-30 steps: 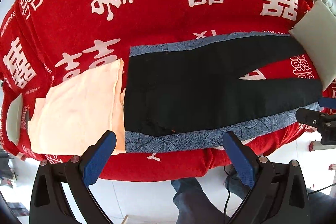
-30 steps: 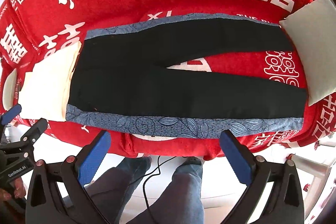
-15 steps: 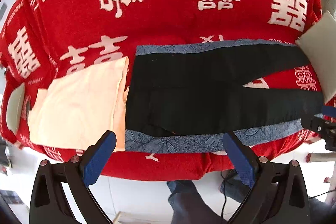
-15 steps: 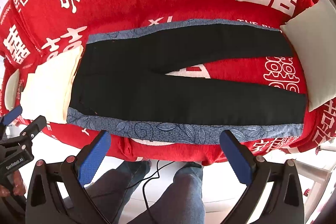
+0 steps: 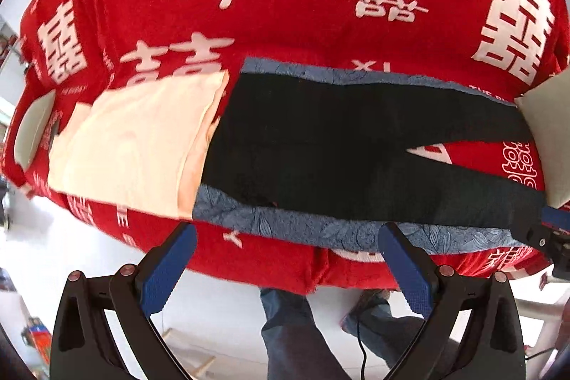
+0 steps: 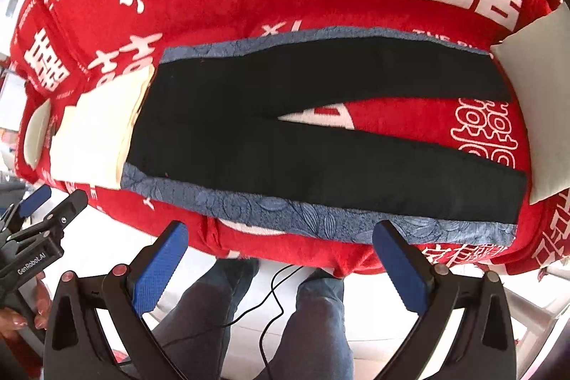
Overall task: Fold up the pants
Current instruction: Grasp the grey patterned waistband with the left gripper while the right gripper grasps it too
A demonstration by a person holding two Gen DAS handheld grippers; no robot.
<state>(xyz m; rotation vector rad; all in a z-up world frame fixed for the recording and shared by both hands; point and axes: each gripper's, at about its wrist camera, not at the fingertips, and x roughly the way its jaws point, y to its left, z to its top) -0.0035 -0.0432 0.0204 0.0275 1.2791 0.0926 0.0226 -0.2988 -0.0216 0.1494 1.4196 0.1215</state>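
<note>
Black pants (image 5: 320,145) with blue patterned side stripes lie flat on the red bed cover, waistband to the left, both legs spread to the right; they also show in the right wrist view (image 6: 302,130). My left gripper (image 5: 285,241) is open and empty, held off the bed's front edge below the waist end. My right gripper (image 6: 278,234) is open and empty, off the front edge below the near leg. The left gripper also shows at the left edge of the right wrist view (image 6: 39,219).
A folded cream garment (image 5: 135,138) lies just left of the waistband. A white pillow (image 6: 534,95) lies at the leg ends on the right. A small white object (image 5: 32,130) sits at the far left. The person's legs and a cable (image 6: 270,301) are below the bed edge.
Both grippers have drawn back a little from the bed and shifted slightly. The pants have not moved. Both grippers stay open.
</note>
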